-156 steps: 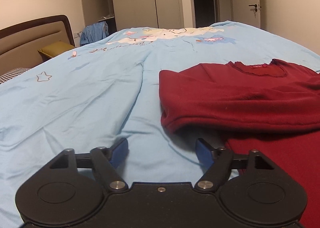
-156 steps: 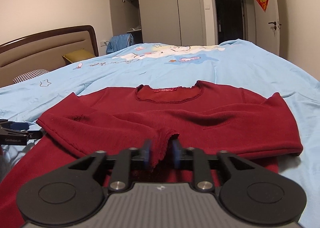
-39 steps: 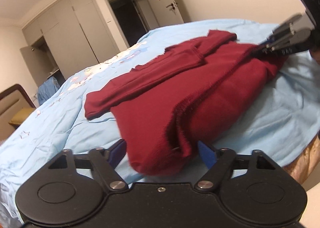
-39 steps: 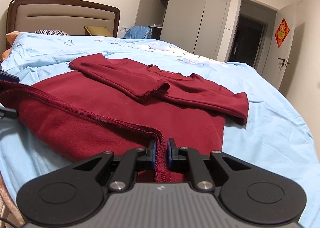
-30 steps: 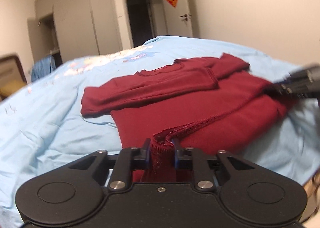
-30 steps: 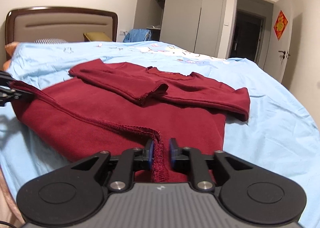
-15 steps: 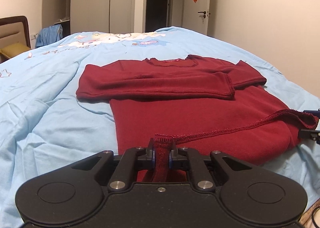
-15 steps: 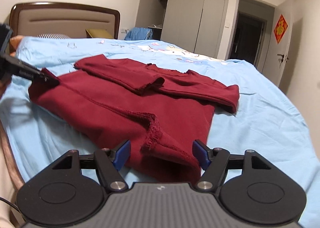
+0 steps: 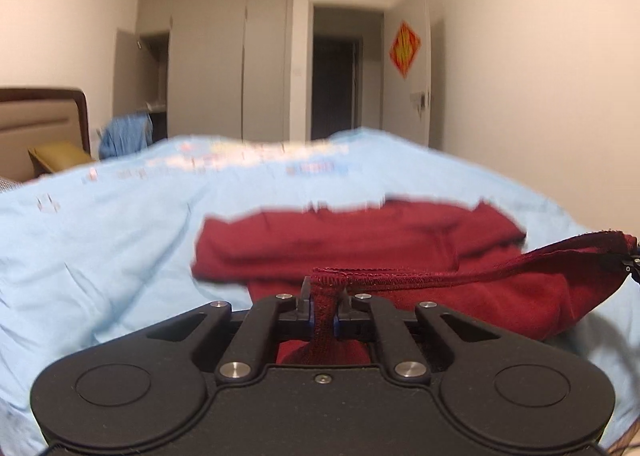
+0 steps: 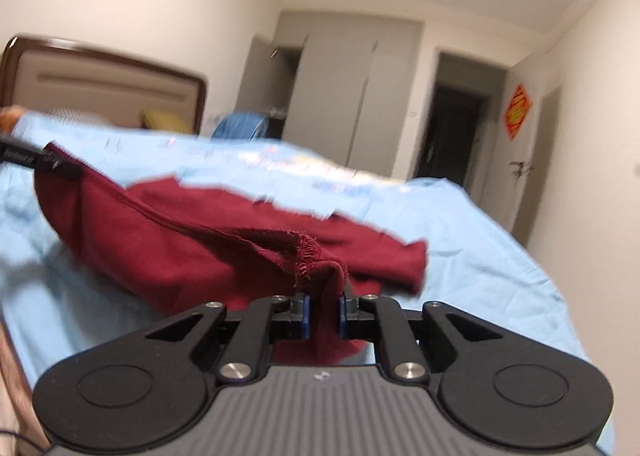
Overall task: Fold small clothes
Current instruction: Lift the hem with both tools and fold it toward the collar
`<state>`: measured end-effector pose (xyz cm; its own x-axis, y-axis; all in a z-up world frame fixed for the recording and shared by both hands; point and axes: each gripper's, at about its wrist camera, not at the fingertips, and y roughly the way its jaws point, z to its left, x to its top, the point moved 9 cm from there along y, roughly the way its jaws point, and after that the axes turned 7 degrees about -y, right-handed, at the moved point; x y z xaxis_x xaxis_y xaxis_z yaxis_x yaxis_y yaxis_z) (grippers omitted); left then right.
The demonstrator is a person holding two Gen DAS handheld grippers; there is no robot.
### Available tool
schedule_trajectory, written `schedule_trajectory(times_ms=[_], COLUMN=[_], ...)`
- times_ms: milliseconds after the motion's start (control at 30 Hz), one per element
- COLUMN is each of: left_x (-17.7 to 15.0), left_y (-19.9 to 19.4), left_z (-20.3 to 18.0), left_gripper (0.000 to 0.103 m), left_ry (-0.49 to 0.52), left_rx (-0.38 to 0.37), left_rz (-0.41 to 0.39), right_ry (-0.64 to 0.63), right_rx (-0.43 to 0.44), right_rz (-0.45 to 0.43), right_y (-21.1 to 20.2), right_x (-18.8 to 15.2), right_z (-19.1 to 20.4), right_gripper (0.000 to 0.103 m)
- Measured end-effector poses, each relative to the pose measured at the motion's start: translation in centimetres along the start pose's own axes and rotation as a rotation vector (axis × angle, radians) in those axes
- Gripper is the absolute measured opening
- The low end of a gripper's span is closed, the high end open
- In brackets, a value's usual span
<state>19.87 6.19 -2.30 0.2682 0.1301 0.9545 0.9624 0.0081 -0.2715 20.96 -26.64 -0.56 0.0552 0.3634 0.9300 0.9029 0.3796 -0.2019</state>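
Bedroom with pale walls
Grey wardrobe (image 9: 224, 63) beside a dark doorway (image 9: 336, 87); brown padded headboard (image 10: 108, 91); light blue bedspread (image 9: 100, 236)

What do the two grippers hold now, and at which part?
Both hold the red sweater by its bottom hem: the left gripper is shut on one hem corner, the right gripper on the other, with the hem edge raised between them.

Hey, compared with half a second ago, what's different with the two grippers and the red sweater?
The right gripper, open half a second ago, has shut on the hem of the red sweater. Both hem corners have been lifted off the blue bedsheet, the hem stretched between them. The left gripper stays clamped on its corner, and the folded sleeves still lie across the sweater's chest.
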Motion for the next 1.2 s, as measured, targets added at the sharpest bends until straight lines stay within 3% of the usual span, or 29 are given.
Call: schedule_trajectory(times_ms=[133,333,733,967,1200], left_x=[2.7,5.4,8.2,9.4,13.8], left_y=[-2.8,-6.7,-14.6,-12.7,-3.2], left_z=[-0.4,-1.3,-3.0,-2.9,-0.9], left_gripper=[0.007,0.006,0.007,0.007,0.008], left_ry=[-0.001,-0.015,-0.028,-0.019,-0.027], left_rx=[-0.004,-0.022,-0.058,-0.04,-0.031], left_rz=[-0.112,-0.22,-0.305,-0.272,-0.157], right_ry=[0.073,0.078,0.062,0.049,-0.004], right_rx=[-0.045,-0.093,-0.079,-0.07,-0.015], right_rz=[-0.115,-0.226,-0.338,-0.316,-0.196], right_y=[-2.1,-5.1,-12.8,-10.1,0.5], right_x=[2.6,5.2,8.3,8.8,11.5], right_z=[-1.3,-1.6,-2.1,-3.0,-5.6], right_gripper=[0.01,0.009,0.009,0.009,0.009])
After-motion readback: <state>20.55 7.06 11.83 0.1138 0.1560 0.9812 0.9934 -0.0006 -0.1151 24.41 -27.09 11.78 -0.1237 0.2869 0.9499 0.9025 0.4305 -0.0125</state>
